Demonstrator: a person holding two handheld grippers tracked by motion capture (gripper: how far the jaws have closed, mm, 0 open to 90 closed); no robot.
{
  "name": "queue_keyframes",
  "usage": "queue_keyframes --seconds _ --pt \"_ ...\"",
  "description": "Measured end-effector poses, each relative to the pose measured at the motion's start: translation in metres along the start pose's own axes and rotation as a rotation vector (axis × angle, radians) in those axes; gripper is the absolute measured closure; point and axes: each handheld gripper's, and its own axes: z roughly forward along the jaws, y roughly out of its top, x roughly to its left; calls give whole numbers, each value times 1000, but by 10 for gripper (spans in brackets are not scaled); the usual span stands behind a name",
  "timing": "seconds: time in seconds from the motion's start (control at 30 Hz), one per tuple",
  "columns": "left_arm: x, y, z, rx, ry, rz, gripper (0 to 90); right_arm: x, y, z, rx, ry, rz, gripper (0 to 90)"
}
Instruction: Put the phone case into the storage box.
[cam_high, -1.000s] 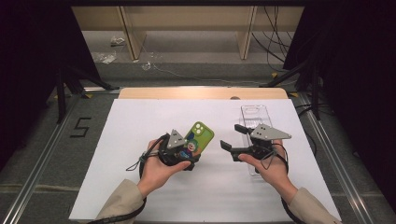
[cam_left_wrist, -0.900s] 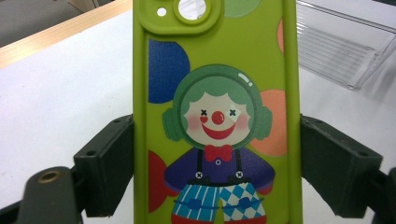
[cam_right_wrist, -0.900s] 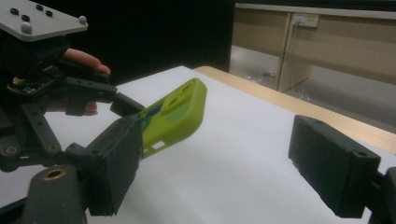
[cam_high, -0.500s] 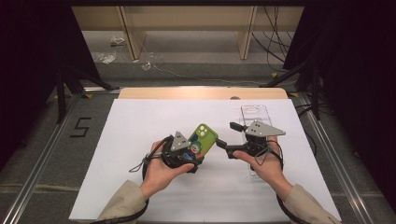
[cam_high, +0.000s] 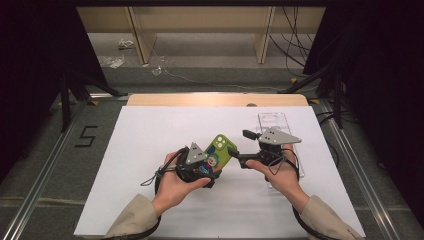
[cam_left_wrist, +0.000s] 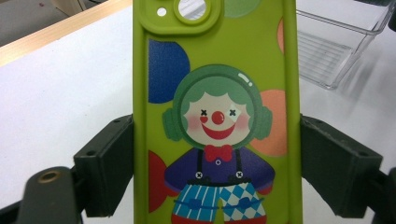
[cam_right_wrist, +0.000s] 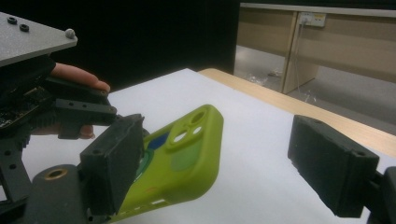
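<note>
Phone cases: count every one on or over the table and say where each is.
2. A green clown phone case is clamped by its sides in the left gripper above the white sheet. A clear phone case lies at the sheet's far right, partly behind the right gripper.

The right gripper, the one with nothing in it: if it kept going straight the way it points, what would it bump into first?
Most likely the green phone case, held in the left gripper. The right gripper is open and points at the case's camera end, which sits just ahead, close to one jaw. Depth is hard to judge.
</note>
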Motion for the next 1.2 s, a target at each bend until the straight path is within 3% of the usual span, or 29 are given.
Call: queue_keyframes --seconds 1.2 --pt "-22 1 5 -9 -35 36 165 0 1 15 15 4 13 197"
